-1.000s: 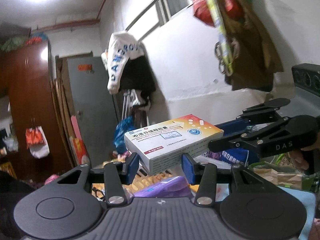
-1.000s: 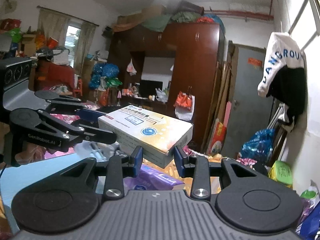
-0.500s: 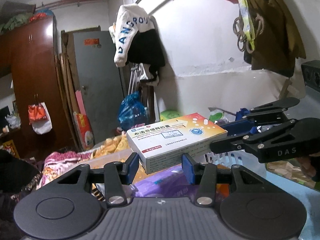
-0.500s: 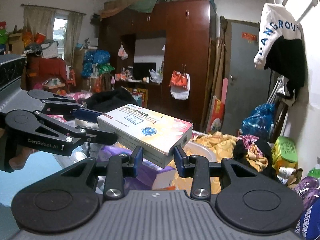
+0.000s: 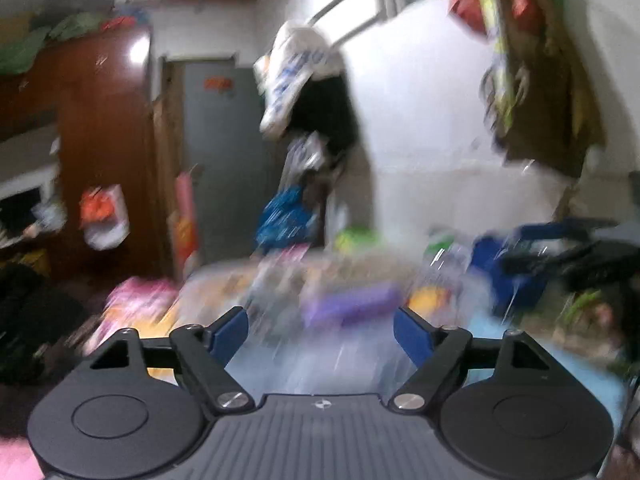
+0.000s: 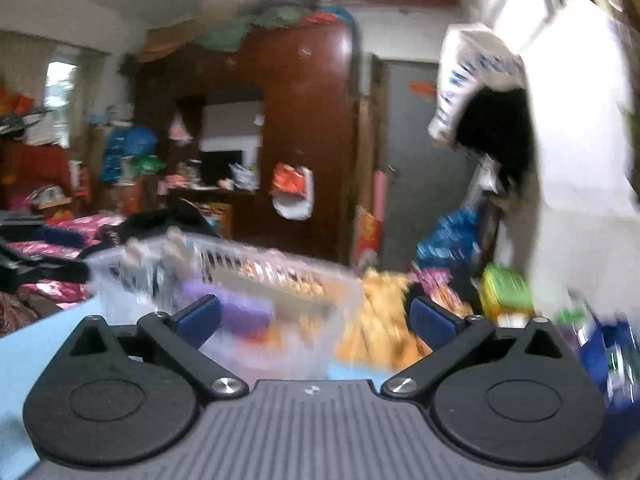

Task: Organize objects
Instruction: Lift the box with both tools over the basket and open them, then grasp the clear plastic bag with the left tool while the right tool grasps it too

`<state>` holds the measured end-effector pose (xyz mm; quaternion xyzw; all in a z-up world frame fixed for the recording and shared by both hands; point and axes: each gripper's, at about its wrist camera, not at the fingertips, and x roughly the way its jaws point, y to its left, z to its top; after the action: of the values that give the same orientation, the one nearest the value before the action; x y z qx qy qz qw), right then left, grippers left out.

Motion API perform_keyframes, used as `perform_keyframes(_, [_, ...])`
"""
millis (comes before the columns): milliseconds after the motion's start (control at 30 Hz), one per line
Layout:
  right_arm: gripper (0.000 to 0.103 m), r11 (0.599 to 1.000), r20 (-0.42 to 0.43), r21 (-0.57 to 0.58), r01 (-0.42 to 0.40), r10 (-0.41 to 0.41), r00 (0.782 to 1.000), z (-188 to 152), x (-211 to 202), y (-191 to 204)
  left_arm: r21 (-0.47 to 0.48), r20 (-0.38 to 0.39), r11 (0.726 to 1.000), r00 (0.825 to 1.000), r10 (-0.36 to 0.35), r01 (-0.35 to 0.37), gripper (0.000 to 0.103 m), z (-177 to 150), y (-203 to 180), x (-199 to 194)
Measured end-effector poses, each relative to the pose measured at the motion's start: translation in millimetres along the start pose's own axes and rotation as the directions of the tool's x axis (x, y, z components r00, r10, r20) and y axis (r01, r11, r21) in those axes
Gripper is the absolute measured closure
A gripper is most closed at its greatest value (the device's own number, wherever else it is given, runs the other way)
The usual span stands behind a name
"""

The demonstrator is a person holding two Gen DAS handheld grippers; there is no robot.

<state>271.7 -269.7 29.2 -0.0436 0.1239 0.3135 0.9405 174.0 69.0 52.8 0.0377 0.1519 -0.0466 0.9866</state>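
Note:
Both views are motion-blurred. My left gripper (image 5: 322, 334) is open and empty, with blue pads wide apart. My right gripper (image 6: 316, 320) is open and empty too. A clear plastic basket (image 6: 320, 280) stands just ahead of the right gripper, on a light blue surface (image 6: 36, 344). It holds a purple pack (image 6: 240, 312) and orange items. In the left wrist view the purple pack (image 5: 352, 304) lies ahead among blurred items, and the right gripper (image 5: 560, 256) shows at the far right. The medicine box is not discernible in either view.
A dark wooden wardrobe (image 6: 304, 128) and a grey door (image 6: 424, 160) stand at the back. Clothes hang on the white wall (image 5: 420, 120). Bags and clutter lie on the floor by the wall (image 6: 452, 236). Pink bedding (image 6: 60, 236) lies at the left.
Both grippers have opened wide and let go of the medicine box they held together. The box is gone from between the fingers. Both cameras are moving fast, blurring the views.

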Motion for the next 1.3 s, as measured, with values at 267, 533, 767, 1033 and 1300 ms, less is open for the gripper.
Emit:
perform_keyframes(267, [0.0,0.997,-0.216,0.067,-0.049,0.063,0.974,-84.7,-17.8,35.6,-0.147,-0.212,0.987,0.977,0.038,-0.07,0.02,-74.9,24.8,-8.8])
perform_keyframes(533, [0.014,0.994,-0.247,0.057,-0.095,0.107,0.963,-85.3,-8.4,41.8,-0.119,-0.265,0.993,0.964,-0.039,0.007,0.02,-90.4,20.5,5.2])
perform_keyframes(767, [0.024,0.994,-0.251,0.026,-0.105,0.108,0.962,-94.1,-9.1,50.5,-0.077,-0.318,0.995,0.945,-0.081,0.059,0.021,-93.2,12.2,14.5])
perform_keyframes(1033, [0.038,0.992,-0.233,-0.006,-0.124,0.119,0.965,-96.9,-13.1,55.7,-0.003,-0.322,0.999,0.946,-0.034,0.035,0.043,-92.5,-0.3,17.4])
perform_keyframes(1300, [0.064,0.987,-0.226,-0.014,-0.161,0.154,0.962,-95.7,-16.4,61.7,0.023,-0.297,1.0,0.955,-0.009,0.016,0.073,-92.6,-4.1,12.6])
